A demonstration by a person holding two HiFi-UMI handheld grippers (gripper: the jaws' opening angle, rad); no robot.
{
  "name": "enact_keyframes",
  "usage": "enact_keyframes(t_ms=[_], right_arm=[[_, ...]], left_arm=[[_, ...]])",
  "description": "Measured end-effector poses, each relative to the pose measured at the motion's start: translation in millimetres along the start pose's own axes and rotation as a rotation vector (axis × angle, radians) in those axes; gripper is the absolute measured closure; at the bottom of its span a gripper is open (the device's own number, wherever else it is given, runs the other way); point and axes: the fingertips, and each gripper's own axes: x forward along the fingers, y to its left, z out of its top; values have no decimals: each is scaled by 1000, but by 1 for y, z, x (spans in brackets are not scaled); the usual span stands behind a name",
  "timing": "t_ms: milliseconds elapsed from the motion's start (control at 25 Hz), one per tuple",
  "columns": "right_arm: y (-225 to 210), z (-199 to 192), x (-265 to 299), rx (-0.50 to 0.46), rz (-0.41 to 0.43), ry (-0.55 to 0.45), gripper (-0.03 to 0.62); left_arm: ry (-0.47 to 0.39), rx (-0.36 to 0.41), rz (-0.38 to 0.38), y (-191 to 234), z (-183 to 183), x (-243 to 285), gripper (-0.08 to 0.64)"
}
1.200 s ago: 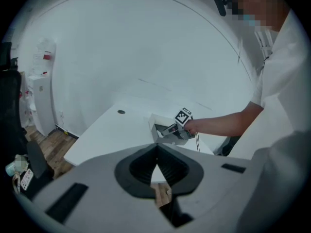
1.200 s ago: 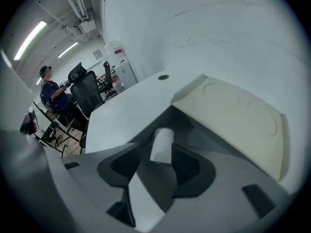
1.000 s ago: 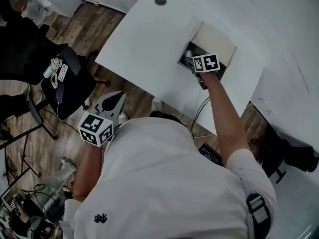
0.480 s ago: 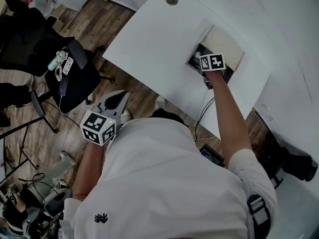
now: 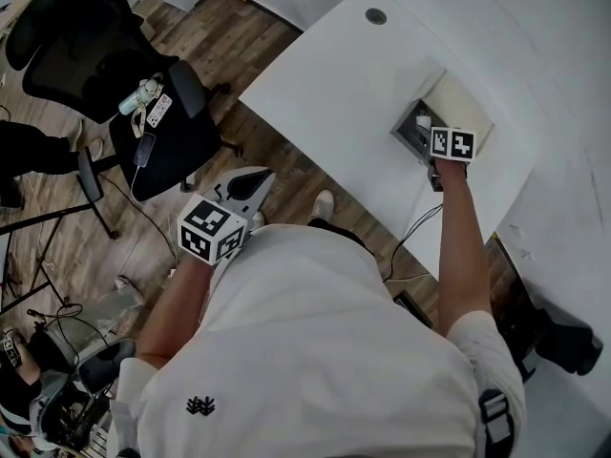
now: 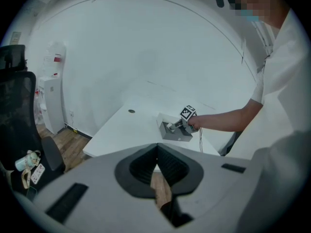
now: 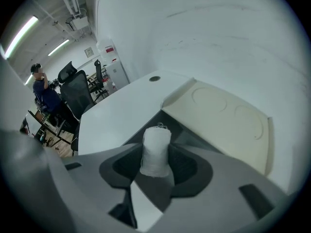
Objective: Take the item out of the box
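Note:
A grey box (image 5: 412, 134) with its cream lid (image 5: 465, 113) folded back sits at the near edge of the white table (image 5: 334, 93). My right gripper (image 5: 427, 130) reaches into the box. Its jaws are closing on a white spool of thread (image 7: 155, 149), which stands upright between the pads and touches both. The left gripper view shows the box (image 6: 175, 134) and the right gripper (image 6: 172, 126) from afar. Away from the table, my left gripper (image 5: 256, 177) hangs over the wooden floor. It is shut and holds nothing (image 6: 156, 152).
A black office chair (image 5: 91, 51) with small items on a dark seat (image 5: 153, 132) stands left of the table. A cable (image 5: 415, 229) hangs off the table's near edge. A round grommet hole (image 5: 375, 15) is at the far end. A person (image 7: 41, 89) stands far off.
The head view has swung, so the table and box now sit further right. The right gripper stays at the box. The left gripper stays low beside the body.

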Motion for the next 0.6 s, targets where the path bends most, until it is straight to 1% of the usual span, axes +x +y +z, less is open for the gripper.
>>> enact_keyframes(t_ms=[160, 360, 600], right_arm=[[9, -1, -23, 3, -30, -36, 420], [27, -5, -49, 18, -70, -86, 420], [66, -19, -80, 40, -78, -162, 420]], left_arm=[[-17, 3, -23, 3, 1, -13, 554], [-20, 12, -53, 11, -8, -32, 554], [-27, 20, -92, 18, -21, -51, 554]])
